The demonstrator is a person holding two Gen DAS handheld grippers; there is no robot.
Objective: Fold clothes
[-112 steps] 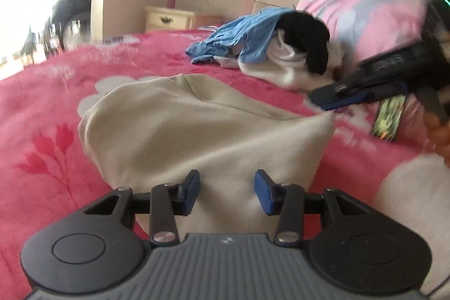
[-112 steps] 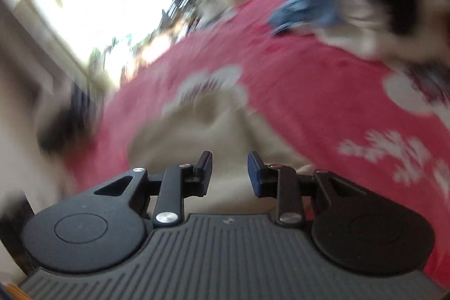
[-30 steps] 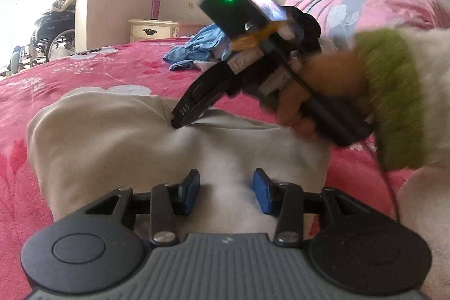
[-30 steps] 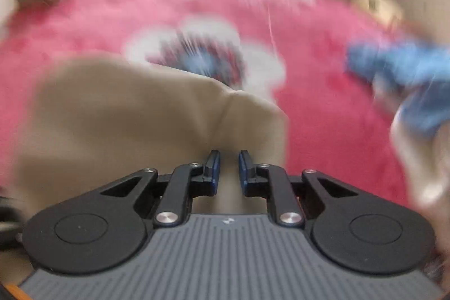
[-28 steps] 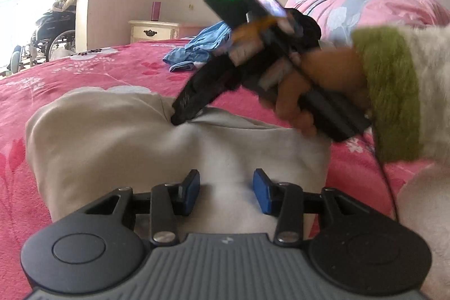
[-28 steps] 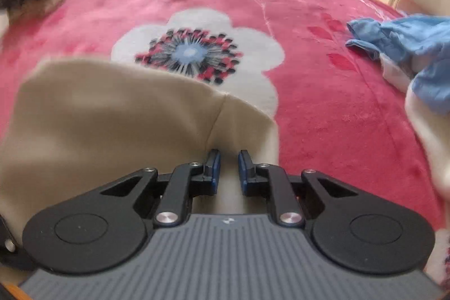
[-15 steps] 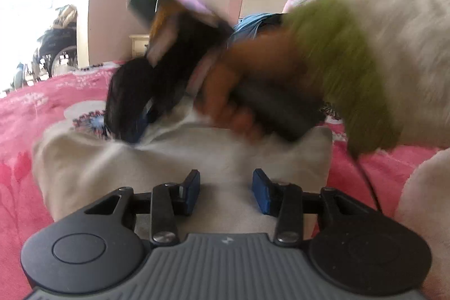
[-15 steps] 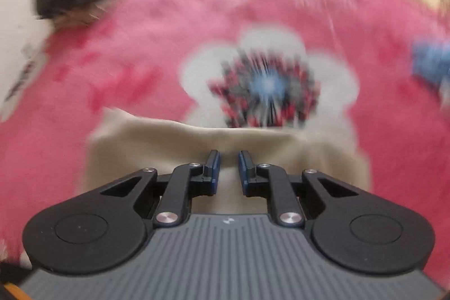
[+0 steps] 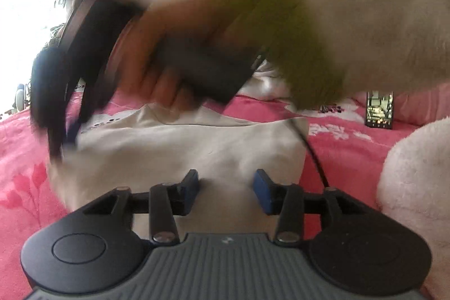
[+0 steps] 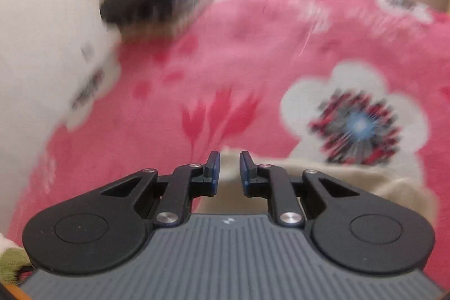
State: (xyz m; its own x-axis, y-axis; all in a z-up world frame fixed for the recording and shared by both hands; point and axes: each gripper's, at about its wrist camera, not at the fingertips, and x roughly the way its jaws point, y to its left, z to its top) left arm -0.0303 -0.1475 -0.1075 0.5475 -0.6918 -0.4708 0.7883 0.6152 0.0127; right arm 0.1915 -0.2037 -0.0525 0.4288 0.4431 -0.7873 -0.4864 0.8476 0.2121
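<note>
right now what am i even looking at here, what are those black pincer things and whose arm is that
There is no robot here. A person holds a handheld two-finger gripper in each hand, and each one carries a wide-angle camera that looks forward along its fingers.

One picture comes from the left gripper. Its blue-padded jaws are opening over a cream garment that lies on a pink flowered blanket, and they are not pinching it. The blurred arm crossing that view is the person's right hand in a green-cuffed fluffy sleeve, carrying the other gripper.

The other picture comes from that right gripper. Its jaws stand close together with cream fabric between them, so it seems to be pinching an edge of the same garment.

A phone also lies on the bed.
</note>
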